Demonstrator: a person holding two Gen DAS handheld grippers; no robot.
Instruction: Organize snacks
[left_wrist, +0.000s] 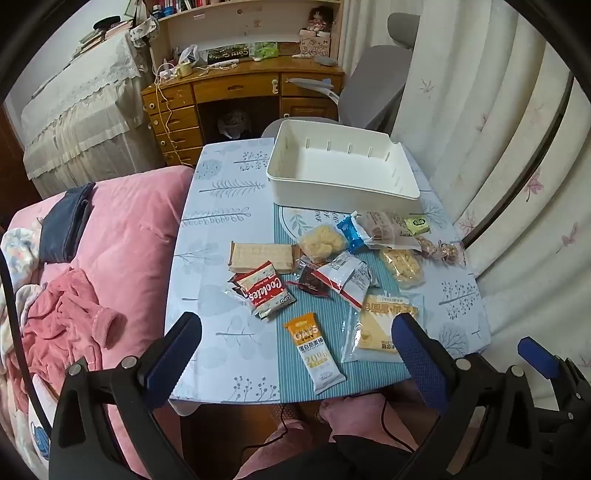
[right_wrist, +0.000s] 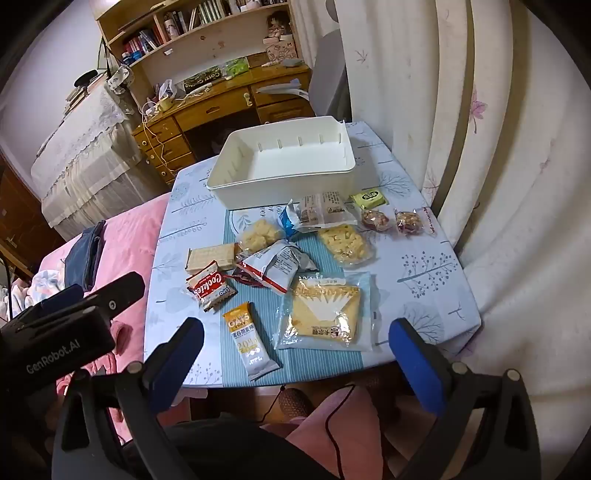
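Note:
An empty white bin (left_wrist: 332, 192) (right_wrist: 280, 188) stands at the far side of the small table (left_wrist: 207, 229) (right_wrist: 424, 266). In front of it lie several snacks: a red Cookies pack (left_wrist: 264, 291) (right_wrist: 208, 290), an orange-and-white oat bar (left_wrist: 314, 350) (right_wrist: 249, 339), a cracker pack (left_wrist: 258, 254) (right_wrist: 210, 256), a big yellow pastry bag (left_wrist: 388, 325) (right_wrist: 325, 310), and a small green packet (left_wrist: 417, 224) (right_wrist: 369, 197). My left gripper (left_wrist: 295, 325) hovers open over the table's near edge, holding nothing. Beside it, my right gripper (right_wrist: 295, 328) is open and empty too.
Pink bedding (left_wrist: 122, 240) lies along the table's left side and a pale curtain (right_wrist: 498, 166) hangs close on the right. A wooden desk (left_wrist: 236, 92) and grey chair (left_wrist: 373, 92) stand behind the bin. The person's pink-clad legs (right_wrist: 332, 424) and a black cable are below the near edge.

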